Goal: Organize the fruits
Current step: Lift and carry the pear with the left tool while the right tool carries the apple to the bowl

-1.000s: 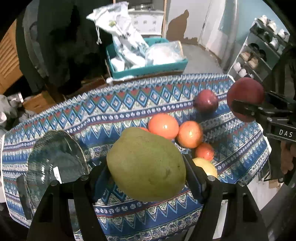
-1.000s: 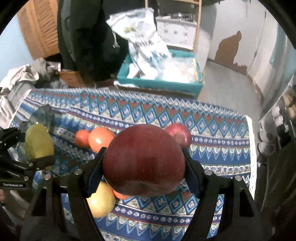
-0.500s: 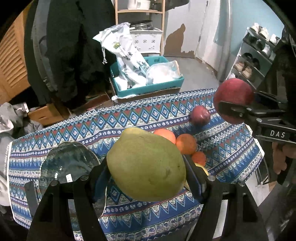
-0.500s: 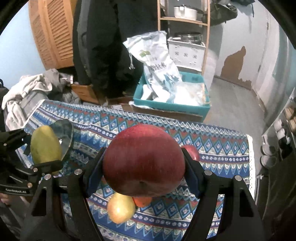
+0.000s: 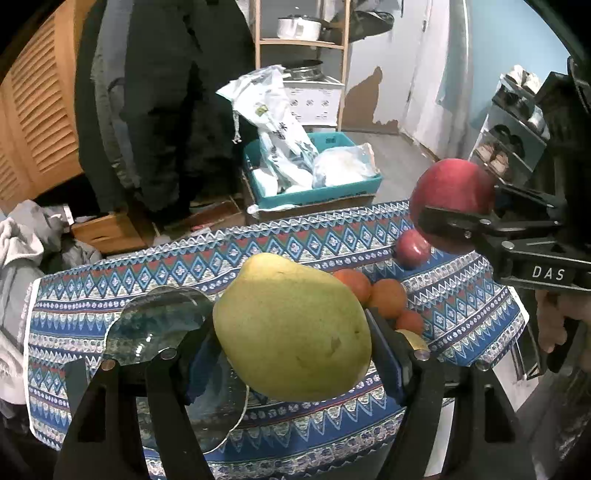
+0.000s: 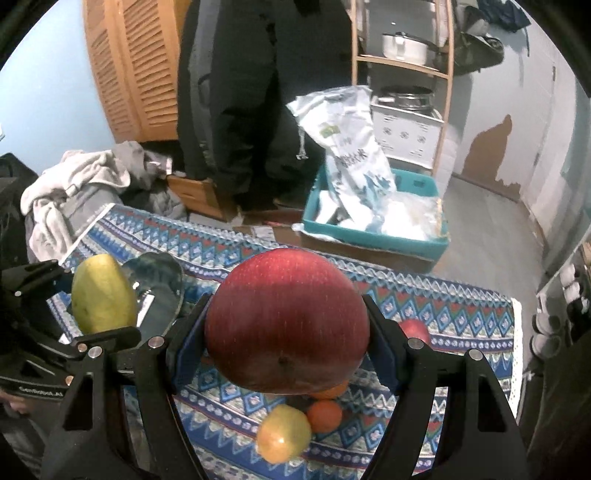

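My left gripper [image 5: 291, 332] is shut on a large green mango [image 5: 291, 328] and holds it high above the patterned table. The mango also shows in the right wrist view [image 6: 103, 293]. My right gripper [image 6: 286, 325] is shut on a big red apple [image 6: 286, 321], also held high; the apple shows at the right of the left wrist view [image 5: 452, 203]. A glass plate [image 5: 159, 325] lies on the table's left part. A second red apple [image 5: 412, 247], three oranges [image 5: 388, 297] and a yellow fruit [image 6: 283, 437] lie together on the cloth.
The table has a blue patterned cloth [image 5: 110, 280]. Behind it on the floor stand a teal crate with bags [image 5: 314, 173], a wooden shelf with a pot [image 5: 299, 29], hanging dark clothes [image 5: 166, 110] and a shoe rack [image 5: 517, 140] at right.
Both grippers have risen and pulled back from the table with their fruit still held. The table and its fruit look smaller and farther below.
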{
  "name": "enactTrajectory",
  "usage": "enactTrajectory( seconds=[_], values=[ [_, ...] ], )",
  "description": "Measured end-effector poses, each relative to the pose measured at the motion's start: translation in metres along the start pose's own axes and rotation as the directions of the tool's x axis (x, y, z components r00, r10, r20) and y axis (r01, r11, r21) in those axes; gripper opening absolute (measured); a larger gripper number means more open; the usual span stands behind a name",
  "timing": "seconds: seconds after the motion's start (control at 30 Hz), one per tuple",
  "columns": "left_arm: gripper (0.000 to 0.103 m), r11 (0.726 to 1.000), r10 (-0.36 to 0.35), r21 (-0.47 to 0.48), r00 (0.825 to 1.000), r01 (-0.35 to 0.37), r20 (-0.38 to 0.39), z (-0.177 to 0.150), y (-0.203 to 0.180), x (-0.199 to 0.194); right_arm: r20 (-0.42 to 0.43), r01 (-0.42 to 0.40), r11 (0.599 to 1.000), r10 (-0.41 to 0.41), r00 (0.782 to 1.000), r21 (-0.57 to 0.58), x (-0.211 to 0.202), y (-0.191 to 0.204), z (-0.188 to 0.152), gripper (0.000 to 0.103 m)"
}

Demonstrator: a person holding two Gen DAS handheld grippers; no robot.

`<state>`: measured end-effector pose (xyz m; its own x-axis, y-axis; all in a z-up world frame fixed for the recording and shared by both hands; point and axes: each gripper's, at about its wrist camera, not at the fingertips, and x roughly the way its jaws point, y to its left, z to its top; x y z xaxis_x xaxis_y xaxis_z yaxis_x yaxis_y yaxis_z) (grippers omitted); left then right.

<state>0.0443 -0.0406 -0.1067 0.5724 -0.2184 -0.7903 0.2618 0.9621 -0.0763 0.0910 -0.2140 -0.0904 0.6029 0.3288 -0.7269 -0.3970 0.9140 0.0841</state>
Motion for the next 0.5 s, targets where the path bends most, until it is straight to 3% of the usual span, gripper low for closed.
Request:
enactTrajectory(
  seconds=[0.5],
  values=[
    [0.075, 0.995, 0.03, -0.095, 1.0, -0.029, 0.005, -0.016, 0.053, -0.009, -0.028, -0.083, 0.993, 0.081, 0.996, -0.078, 0.029, 0.061, 0.021, 0.076]
  ],
)
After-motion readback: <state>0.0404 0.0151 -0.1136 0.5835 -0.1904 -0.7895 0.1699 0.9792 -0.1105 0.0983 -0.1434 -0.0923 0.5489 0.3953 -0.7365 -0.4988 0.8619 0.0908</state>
